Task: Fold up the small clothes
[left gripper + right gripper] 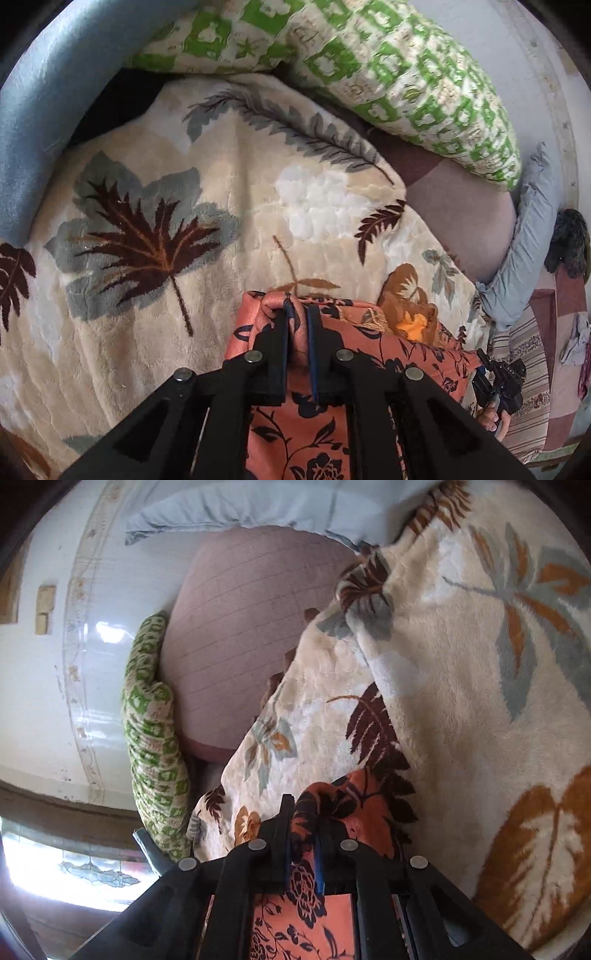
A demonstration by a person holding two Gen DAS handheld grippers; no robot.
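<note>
Both sets of fingers clenched on orange floral cloth (314, 417): left gripper (297, 314) pinching one bunched edge, right gripper (304, 812) another. Stretched back from the fingertips toward each camera, over leaf-patterned blanket (221, 206); long axis unclear.

A cream leaf-print blanket (155, 206) covers the bed — a green patterned pillow (406, 81) lies by the pale wall (33, 709), daylight glaring through a window (55, 867)

leaf-print blanket (207, 221) spread on bed | green patterned pillow (399, 81) beyond blanket | mauve quilted cushion (240, 642) beside blanket | blue cloth (524, 251) right of blanket
</note>
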